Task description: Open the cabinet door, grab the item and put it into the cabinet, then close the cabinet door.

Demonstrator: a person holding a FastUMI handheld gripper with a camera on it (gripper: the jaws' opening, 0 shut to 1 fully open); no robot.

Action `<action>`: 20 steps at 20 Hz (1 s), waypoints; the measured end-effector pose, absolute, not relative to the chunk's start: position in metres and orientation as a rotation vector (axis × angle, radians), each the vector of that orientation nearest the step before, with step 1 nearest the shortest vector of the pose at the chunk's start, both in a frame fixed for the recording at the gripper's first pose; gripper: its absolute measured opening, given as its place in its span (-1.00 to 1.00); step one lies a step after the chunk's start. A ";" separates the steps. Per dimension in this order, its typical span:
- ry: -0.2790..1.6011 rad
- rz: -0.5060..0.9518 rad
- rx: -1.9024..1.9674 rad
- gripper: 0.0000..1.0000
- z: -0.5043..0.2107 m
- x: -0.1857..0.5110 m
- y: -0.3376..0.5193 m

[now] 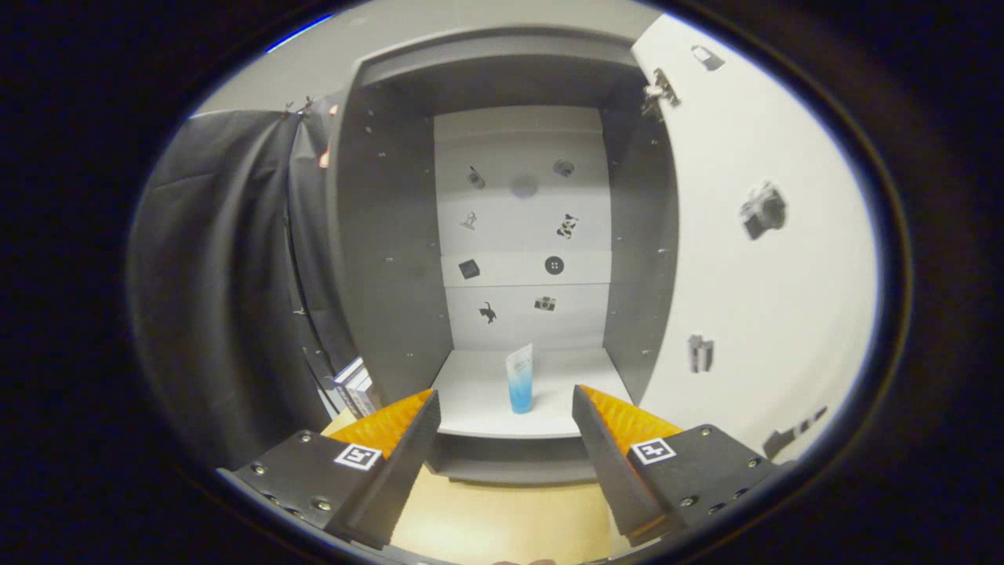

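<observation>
**Fingers apart and empty; tube standing inside open cabinet**

The gripper point(506, 400) faces the cabinet point(392, 235) squarely; its fingers point(408, 439) stand wide apart, holding nothing and touching nothing; the gap between them frames the front edge of the cabinet's lower shelf point(478, 392). The tube point(520, 378), clear at the top and blue toward its base, stands upright on that shelf, cap end down, beyond the fingertips and roughly midway between the two side walls; it is well clear of both fingers. The cabinet door point(753, 259) is swung fully open to the right, its inner face bearing small stickers; similar stickers mark the pale back panel point(522, 227). A dark curtain point(227, 275) hangs left of the cabinet; some books point(354, 384) sit at its foot. The wooden worktop point(502, 518) lies beneath the fingers.
</observation>
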State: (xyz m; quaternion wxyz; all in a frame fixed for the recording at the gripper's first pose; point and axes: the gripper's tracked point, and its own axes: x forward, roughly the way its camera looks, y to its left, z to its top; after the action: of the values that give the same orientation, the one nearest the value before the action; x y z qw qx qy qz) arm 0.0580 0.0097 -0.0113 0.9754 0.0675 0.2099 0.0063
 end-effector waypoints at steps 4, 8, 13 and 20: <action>0.414 -0.012 0.149 0.99 0.009 -0.010 -0.004; 0.410 -0.048 0.144 0.99 0.023 -0.071 -0.021; 0.397 -0.162 0.160 0.99 0.033 -0.141 -0.062; 0.396 -0.405 0.160 1.00 0.030 -0.216 -0.162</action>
State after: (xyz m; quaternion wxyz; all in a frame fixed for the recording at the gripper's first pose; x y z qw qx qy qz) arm -0.2157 -0.1620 0.0301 0.9570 0.0790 0.1951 -0.1997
